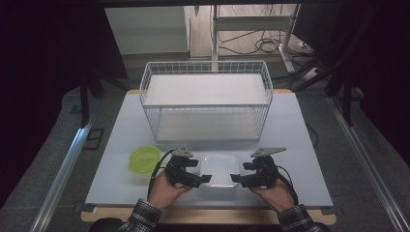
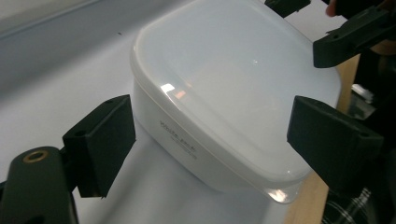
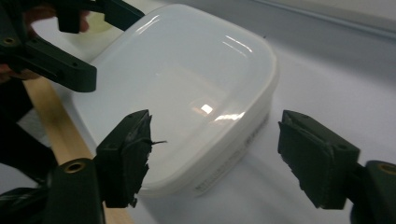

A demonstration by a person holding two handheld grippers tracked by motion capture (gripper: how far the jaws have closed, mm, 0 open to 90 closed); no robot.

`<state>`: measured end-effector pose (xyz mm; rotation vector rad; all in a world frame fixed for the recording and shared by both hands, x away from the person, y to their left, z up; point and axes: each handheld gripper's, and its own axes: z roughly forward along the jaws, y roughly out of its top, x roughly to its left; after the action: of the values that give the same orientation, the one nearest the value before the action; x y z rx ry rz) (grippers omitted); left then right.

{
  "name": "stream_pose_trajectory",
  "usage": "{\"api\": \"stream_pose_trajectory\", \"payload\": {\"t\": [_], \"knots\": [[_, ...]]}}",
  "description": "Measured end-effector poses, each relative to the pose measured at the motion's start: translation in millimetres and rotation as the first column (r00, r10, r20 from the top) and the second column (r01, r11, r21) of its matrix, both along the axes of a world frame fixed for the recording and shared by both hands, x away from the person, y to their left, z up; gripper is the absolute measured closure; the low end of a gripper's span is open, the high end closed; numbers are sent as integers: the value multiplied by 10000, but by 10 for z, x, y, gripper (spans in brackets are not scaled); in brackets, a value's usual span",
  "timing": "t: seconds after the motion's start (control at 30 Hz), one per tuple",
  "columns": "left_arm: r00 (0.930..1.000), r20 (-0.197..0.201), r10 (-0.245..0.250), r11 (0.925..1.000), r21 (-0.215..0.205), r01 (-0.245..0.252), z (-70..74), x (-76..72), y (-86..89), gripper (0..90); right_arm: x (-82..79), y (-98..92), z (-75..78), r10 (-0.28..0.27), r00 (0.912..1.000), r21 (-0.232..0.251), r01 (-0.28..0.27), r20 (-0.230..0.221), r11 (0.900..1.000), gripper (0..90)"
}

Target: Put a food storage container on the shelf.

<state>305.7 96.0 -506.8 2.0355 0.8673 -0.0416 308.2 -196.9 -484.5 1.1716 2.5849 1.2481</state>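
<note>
A white lidded plastic container (image 1: pixel 218 169) sits near the table's front edge, between my two grippers. My left gripper (image 1: pixel 199 171) is at its left side and stands open. In the left gripper view its jaws straddle a corner of the container (image 2: pixel 233 84) without touching it. My right gripper (image 1: pixel 241 172) is at the container's right side, also open. In the right gripper view the two pads flank the near corner of the container (image 3: pixel 187 79), with gaps on both sides. Each gripper view shows the other gripper beyond the lid.
A white wire basket (image 1: pixel 207 99) with a white floor stands at the back middle of the table. A green bowl (image 1: pixel 144 158) lies left of my left hand. The wooden table edge (image 1: pixel 208 215) runs just behind my hands.
</note>
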Motion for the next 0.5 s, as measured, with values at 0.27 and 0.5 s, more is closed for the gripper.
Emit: {"api": "stream_pose_trajectory", "payload": {"t": [0.27, 0.5], "knots": [[9986, -411, -321, 9993, -189, 314, 1, -31, -11, 203, 35, 27, -12, 237, 9968, 378, -209, -761, 9991, 342], [9989, -448, 125, 9999, -52, -127, 98, -212, 77, 467, -70, -33, 58, -202, 9944, 403, 245, -1040, 9989, 549]]}}
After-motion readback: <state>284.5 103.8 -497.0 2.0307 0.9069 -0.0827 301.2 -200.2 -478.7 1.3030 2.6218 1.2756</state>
